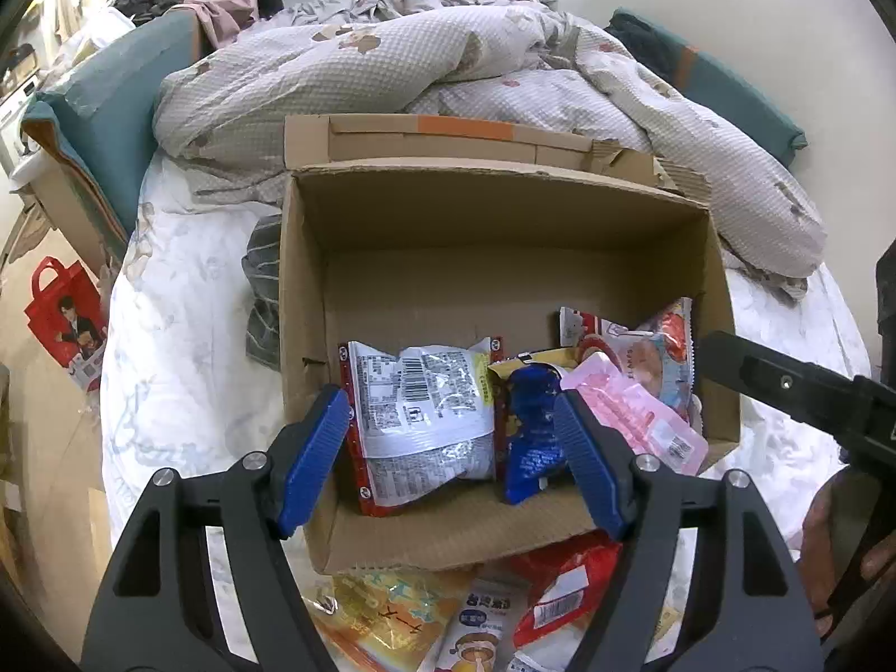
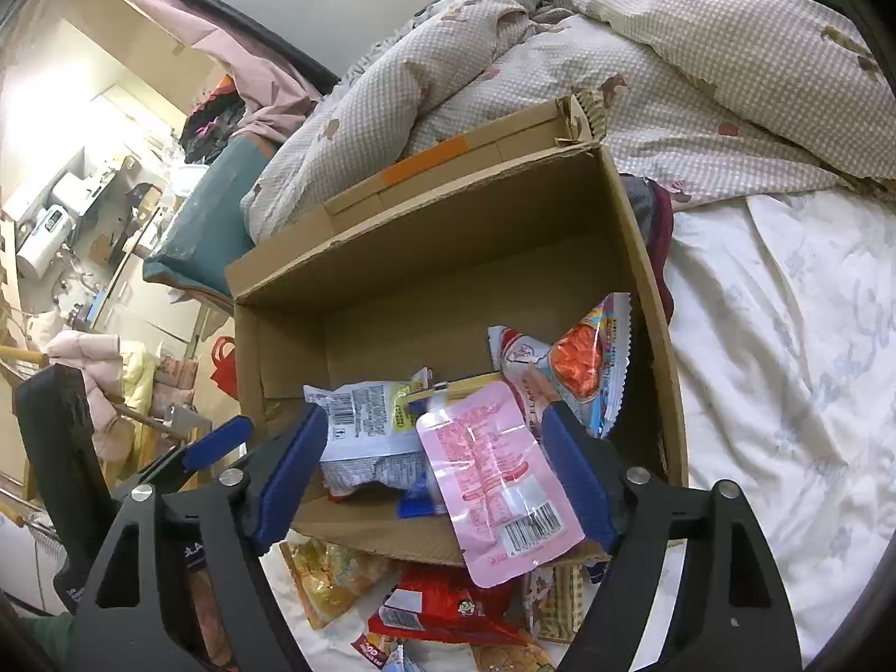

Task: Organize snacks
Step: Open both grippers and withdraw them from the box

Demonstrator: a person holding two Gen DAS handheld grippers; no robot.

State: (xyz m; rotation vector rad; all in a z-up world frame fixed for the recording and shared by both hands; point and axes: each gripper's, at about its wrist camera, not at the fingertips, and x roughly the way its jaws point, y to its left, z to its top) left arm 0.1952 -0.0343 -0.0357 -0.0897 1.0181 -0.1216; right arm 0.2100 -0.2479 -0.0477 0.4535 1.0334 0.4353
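Observation:
An open cardboard box (image 1: 302,291) sits on the bed and holds several snack packs. My left gripper (image 1: 448,442) is open above its near end, fingers on either side of a white-backed pack (image 1: 425,414) and a blue pack (image 1: 532,437). My right gripper (image 2: 434,470) is open over the box's (image 2: 644,257) near right corner; a pink pack (image 2: 493,476) lies between its fingers, draped over the box's front wall. A strawberry pack (image 2: 582,364) leans in the right corner. Loose snacks (image 1: 425,610) lie on the sheet in front of the box, also in the right wrist view (image 2: 442,605).
A rumpled checked duvet (image 1: 392,67) is piled behind the box. White sheet (image 2: 784,364) spreads to the right. A striped cloth (image 1: 263,291) lies by the box's left side. A red bag (image 1: 61,313) sits on the floor to the left.

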